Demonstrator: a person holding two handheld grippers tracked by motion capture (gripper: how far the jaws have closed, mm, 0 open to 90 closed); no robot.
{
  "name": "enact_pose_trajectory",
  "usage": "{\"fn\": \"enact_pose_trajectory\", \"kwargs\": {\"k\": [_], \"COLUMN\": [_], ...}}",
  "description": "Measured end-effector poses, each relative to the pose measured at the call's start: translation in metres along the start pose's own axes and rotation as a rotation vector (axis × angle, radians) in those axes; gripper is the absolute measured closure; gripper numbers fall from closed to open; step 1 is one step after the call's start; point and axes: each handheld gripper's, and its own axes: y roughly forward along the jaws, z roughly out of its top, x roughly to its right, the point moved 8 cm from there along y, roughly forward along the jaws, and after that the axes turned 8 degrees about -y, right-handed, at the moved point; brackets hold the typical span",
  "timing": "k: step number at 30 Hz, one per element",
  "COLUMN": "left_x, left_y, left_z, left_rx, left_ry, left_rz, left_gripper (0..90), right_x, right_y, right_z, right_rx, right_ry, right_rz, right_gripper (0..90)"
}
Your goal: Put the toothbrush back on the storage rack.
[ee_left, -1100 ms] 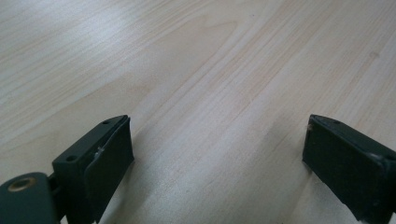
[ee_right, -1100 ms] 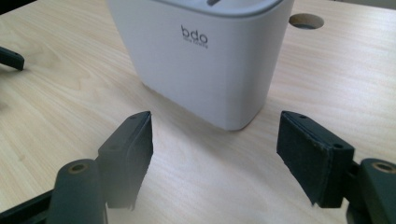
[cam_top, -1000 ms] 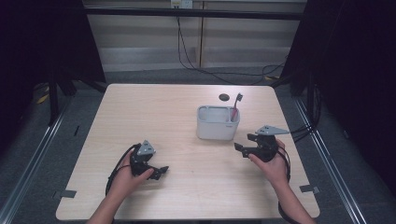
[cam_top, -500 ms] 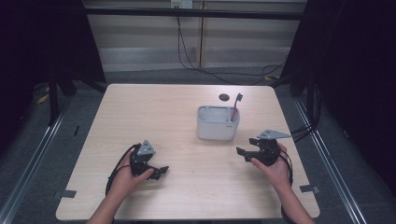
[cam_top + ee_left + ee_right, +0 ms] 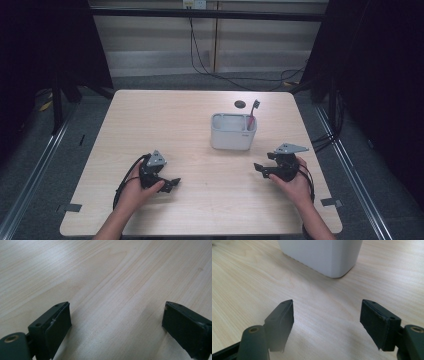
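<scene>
Two claws sit low over the pale wooden tabletop (image 5: 165,120), both gaping with nothing between their jaws. Since a second ago the right claw (image 5: 262,169) has drifted a little nearer the person, away from the white rounded-rectangular plastic holder (image 5: 233,135); the left claw (image 5: 173,183) has kept its place at the near left. Judging by that retreat, the toothbrush is already placed and the right hand is backing off rather than reaching in.

That holder stands right of centre on the tabletop, and its lower wall fills the far edge of the right gripper view (image 5: 322,255), well clear of the jaws. Inside it, at the right end, a red-handled toothbrush (image 5: 252,116) leans upright with its dark head poking above the rim. Just beyond the holder lies a small dark round disc (image 5: 240,104).
</scene>
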Motion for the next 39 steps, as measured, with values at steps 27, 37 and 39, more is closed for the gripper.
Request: {"fn": "enact_pose_trajectory", "kwargs": {"k": [27,37,39], "left_x": [0.000,0.000,0.000], "left_y": [0.000,0.000,0.000], "left_z": [0.000,0.000,0.000], "left_rx": [0.000,0.000,0.000], "left_ry": [0.000,0.000,0.000], "left_rz": [0.000,0.000,0.000], "left_gripper": [8.1,8.0,8.1], "right_x": [-0.002,-0.003,-0.002], "right_y": [0.007,0.008,0.008], "right_z": [-0.018,-0.020,-0.020], "right_rx": [-0.083,-0.080,-0.076], "right_ry": [-0.025,-0.051,-0.055], "right_rz": [0.017,0.015,0.013], "right_gripper": [27.8,26.9,26.7]}}
